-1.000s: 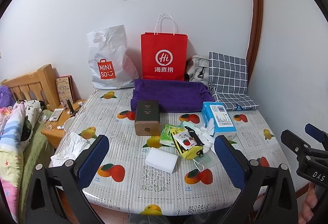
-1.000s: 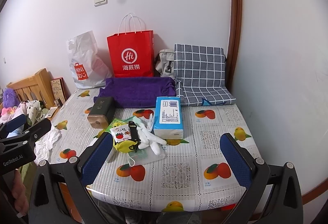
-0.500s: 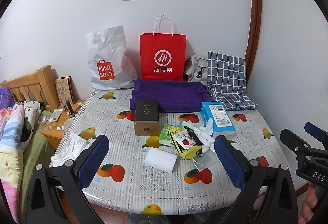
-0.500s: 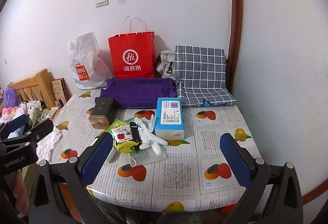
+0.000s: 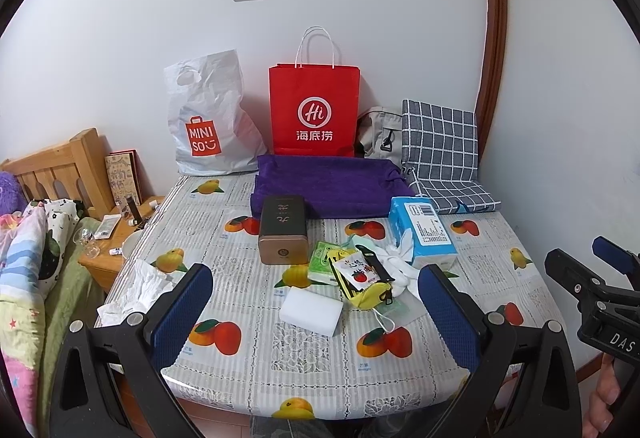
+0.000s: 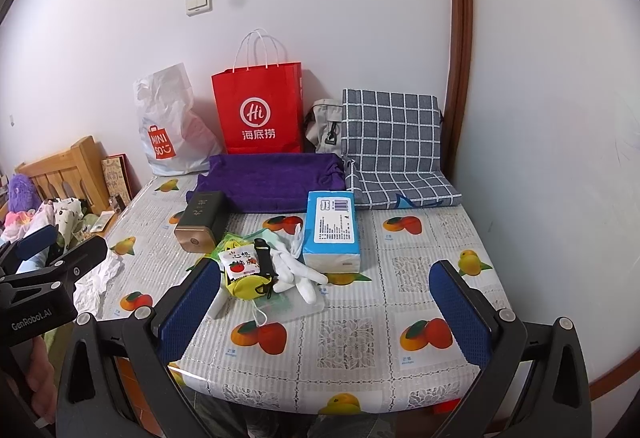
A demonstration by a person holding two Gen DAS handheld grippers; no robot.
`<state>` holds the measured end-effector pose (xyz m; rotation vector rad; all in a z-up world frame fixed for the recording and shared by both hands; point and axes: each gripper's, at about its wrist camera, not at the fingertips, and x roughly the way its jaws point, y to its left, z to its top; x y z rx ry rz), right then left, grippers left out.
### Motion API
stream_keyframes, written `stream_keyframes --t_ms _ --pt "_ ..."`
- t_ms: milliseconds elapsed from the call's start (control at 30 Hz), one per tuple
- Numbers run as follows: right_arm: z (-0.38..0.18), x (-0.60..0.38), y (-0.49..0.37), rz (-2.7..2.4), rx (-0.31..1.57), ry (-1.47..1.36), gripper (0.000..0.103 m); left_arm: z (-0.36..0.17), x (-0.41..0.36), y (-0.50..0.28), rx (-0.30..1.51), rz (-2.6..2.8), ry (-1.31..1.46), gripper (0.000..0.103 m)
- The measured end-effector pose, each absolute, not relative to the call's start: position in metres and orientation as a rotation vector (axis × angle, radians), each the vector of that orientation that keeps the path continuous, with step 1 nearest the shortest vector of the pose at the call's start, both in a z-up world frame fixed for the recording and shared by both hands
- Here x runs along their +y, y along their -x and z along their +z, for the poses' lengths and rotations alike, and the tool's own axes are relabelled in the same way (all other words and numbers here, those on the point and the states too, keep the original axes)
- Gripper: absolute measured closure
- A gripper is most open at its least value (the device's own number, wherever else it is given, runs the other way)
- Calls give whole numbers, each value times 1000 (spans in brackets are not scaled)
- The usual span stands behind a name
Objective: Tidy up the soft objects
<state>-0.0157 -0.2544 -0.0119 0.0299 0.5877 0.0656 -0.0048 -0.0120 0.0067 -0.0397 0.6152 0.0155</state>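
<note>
A pile of soft things lies mid-table: a yellow pouch (image 5: 366, 284) (image 6: 244, 274), white gloves (image 5: 396, 266) (image 6: 298, 272), a white sponge (image 5: 311, 311), a green tissue pack (image 5: 322, 266) and a face mask in plastic (image 6: 280, 304). A blue tissue pack (image 5: 424, 232) (image 6: 332, 226) lies to their right. A folded purple towel (image 5: 328, 183) (image 6: 272, 179) lies at the back. My left gripper (image 5: 316, 312) is open and empty above the near table edge. My right gripper (image 6: 324, 312) is open and empty, further right.
A dark tin box (image 5: 283, 230) stands left of the pile. A red paper bag (image 5: 314, 113), a white plastic bag (image 5: 208, 125), a grey bag (image 5: 380, 135) and a checked cushion (image 5: 440, 153) line the back wall. Crumpled tissue (image 5: 138, 288) lies at the left edge. A bed and nightstand (image 5: 108, 242) stand left.
Both views have shifted slightly; the grippers have drifted a little relative to the table. Nothing on the table has moved.
</note>
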Motion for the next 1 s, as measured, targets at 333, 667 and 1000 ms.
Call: stream_keyframes --t_ms 333,667,1000 --pt "-13 -255 16 67 587 -30 0 6 -13 5 614 16 40 0" --pt "-13 -255 17 67 586 -30 0 6 -13 5 615 16 39 0" --pt "-13 -255 17 70 583 -30 0 6 -16 5 618 12 37 0"
